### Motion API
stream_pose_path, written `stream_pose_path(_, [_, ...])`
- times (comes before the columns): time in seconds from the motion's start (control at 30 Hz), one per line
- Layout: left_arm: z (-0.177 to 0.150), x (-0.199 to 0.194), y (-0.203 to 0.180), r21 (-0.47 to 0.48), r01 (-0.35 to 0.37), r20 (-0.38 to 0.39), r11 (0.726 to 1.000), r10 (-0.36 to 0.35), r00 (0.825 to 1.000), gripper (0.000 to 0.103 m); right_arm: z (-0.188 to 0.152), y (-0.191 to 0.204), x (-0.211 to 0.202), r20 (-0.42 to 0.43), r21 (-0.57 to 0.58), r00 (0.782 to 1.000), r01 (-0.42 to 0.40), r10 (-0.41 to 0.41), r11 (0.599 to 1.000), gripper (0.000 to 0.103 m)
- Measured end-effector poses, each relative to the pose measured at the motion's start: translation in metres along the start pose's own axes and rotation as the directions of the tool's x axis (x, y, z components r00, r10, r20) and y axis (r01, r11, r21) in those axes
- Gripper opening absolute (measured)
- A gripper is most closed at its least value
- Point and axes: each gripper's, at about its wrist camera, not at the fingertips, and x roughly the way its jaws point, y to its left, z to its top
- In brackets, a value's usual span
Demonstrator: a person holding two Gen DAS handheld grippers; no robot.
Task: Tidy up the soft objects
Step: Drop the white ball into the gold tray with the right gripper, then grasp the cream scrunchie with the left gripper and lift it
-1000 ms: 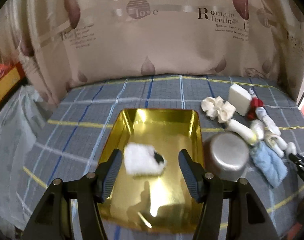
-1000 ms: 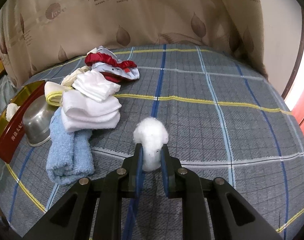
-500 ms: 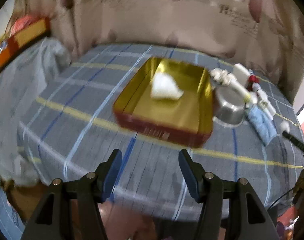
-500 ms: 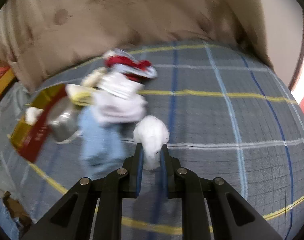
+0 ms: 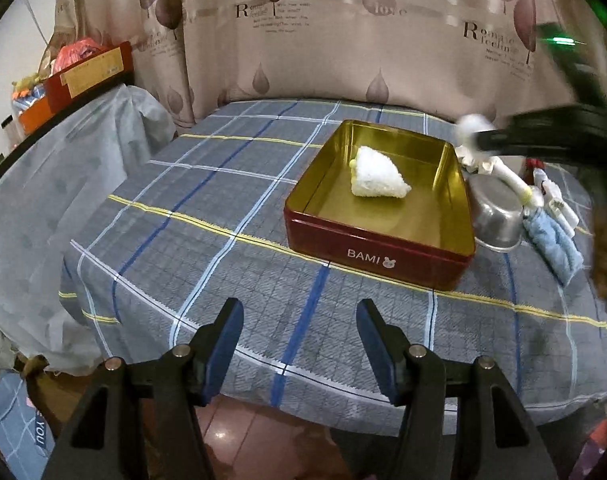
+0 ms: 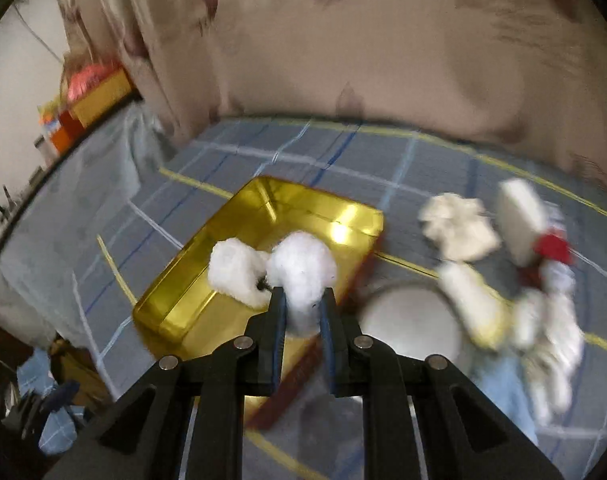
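Observation:
A red tin with a gold inside [image 5: 383, 256] [image 6: 207, 308] stands on the plaid bed cover. A white fluffy cloth [image 5: 377, 174] [image 6: 233, 272] lies in it. My right gripper [image 6: 302, 312] is shut on a white fluffy ball [image 6: 303, 276] and holds it in the air over the tin's right rim; it shows in the left wrist view [image 5: 473, 138] with the ball [image 5: 473, 126]. My left gripper [image 5: 299, 340] is open and empty, low over the bed's near edge, well short of the tin.
A steel bowl [image 5: 497, 220] [image 6: 411, 320] sits just right of the tin. Beyond it lie a blue towel [image 5: 553, 244], white socks [image 6: 471, 296], a cream scrunchie [image 6: 459, 228] and a white block [image 6: 521, 224]. A curtain hangs behind. A covered shelf [image 5: 63, 168] stands left.
My right gripper has swung left with the ball, from over the bare cover to above the tin. My left gripper has drawn back from over the tin to the bed's near edge.

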Motion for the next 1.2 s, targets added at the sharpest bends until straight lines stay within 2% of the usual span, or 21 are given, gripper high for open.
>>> stream_pose_path(0.17, [0.001,0.001,0.0,-0.003,0.015,-0.003,1.0,-0.015,1.0,0.06,0.021,0.016,0.057,-0.096,-0.021,0.994,0.041,-0.043,0.999,0.018])
stream_pose_path(0.3, [0.001,0.005,-0.001,0.01,0.013,-0.014,1.0,-0.013,1.0,0.06,0.028,0.023,0.078,-0.102,-0.009,0.994,0.041,-0.041,0.999,0.025])
stream_pose_path(0.4, [0.002,0.007,0.003,-0.011,0.018,-0.022,1.0,-0.018,1.0,0.06,0.029,0.028,0.073,-0.058,-0.008,0.997,0.055,-0.055,0.998,0.051])
stream_pose_path(0.43, [0.002,0.007,0.005,-0.016,0.017,-0.022,1.0,-0.017,1.0,0.06,0.027,0.029,0.064,-0.013,-0.006,0.998,0.056,-0.056,0.998,0.065])
stream_pose_path(0.47, [0.002,0.007,0.006,-0.024,0.015,-0.023,1.0,-0.016,1.0,0.06,0.024,0.029,0.052,0.04,-0.001,0.997,0.06,-0.06,0.998,0.072])
stream_pose_path(0.57, [0.0,0.009,0.005,-0.024,0.016,-0.03,1.0,-0.016,0.999,0.06,0.013,0.019,0.013,0.173,0.041,0.985,0.019,-0.025,0.999,0.075])
stream_pose_path(0.63, [-0.002,0.009,0.002,-0.015,0.012,-0.031,1.0,-0.012,0.999,0.06,-0.004,0.005,-0.02,0.259,0.07,0.965,0.029,-0.047,0.997,0.082])
stream_pose_path(0.7, [-0.003,0.007,-0.001,-0.004,0.011,-0.025,1.0,-0.012,1.0,0.06,-0.03,-0.014,-0.051,0.323,0.099,0.939,0.094,-0.121,0.991,0.09])
stream_pose_path(0.77, [-0.005,0.006,-0.006,0.012,0.013,-0.016,1.0,-0.013,1.0,0.06,-0.056,-0.036,-0.071,0.341,0.123,0.918,0.171,-0.204,0.977,0.094])
stream_pose_path(0.83, [-0.007,0.005,-0.011,0.033,0.028,-0.011,0.999,-0.027,1.0,0.06,-0.083,-0.065,-0.085,0.317,0.134,0.899,0.274,-0.303,0.952,0.094])
stream_pose_path(0.87, [-0.009,0.005,-0.017,0.054,0.057,-0.014,0.997,-0.056,0.998,0.06,-0.095,-0.079,-0.09,0.3,0.134,0.885,0.332,-0.357,0.934,0.094])
stream_pose_path(0.93, [-0.01,0.003,-0.023,0.079,0.112,-0.022,0.991,-0.111,0.994,0.06,-0.121,-0.117,-0.095,0.227,0.139,0.845,0.464,-0.484,0.875,0.094])
stream_pose_path(0.97, [-0.01,0.002,-0.028,0.09,0.166,-0.036,0.982,-0.163,0.986,0.06,-0.13,-0.131,-0.096,0.197,0.143,0.831,0.5,-0.52,0.854,0.094])
stream_pose_path(1.03, [-0.007,-0.001,-0.034,0.086,0.231,-0.063,0.969,-0.227,0.972,0.06,-0.151,-0.166,-0.098,0.144,0.139,0.782,0.591,-0.606,0.795,0.094])
stream_pose_path(1.07, [-0.002,-0.005,-0.039,0.08,0.278,-0.074,0.957,-0.273,0.959,0.06,-0.16,-0.178,-0.097,0.119,0.134,0.767,0.617,-0.631,0.775,0.094])
stream_pose_path(1.1, [0.004,-0.006,-0.044,0.078,0.308,-0.082,0.948,-0.302,0.95,0.06,-0.167,-0.189,-0.095,0.094,0.133,0.759,0.632,-0.644,0.764,0.094])
stream_pose_path(1.13, [0.01,-0.007,-0.049,0.077,0.337,-0.093,0.938,-0.33,0.939,0.06,-0.175,-0.201,-0.093,0.068,0.145,0.764,0.629,-0.642,0.764,0.094])
stream_pose_path(1.2, [0.035,-0.007,-0.065,0.081,0.405,-0.132,0.911,-0.393,0.91,0.06,-0.179,-0.218,-0.098,0.055,0.204,0.798,0.579,-0.6,0.789,0.094])
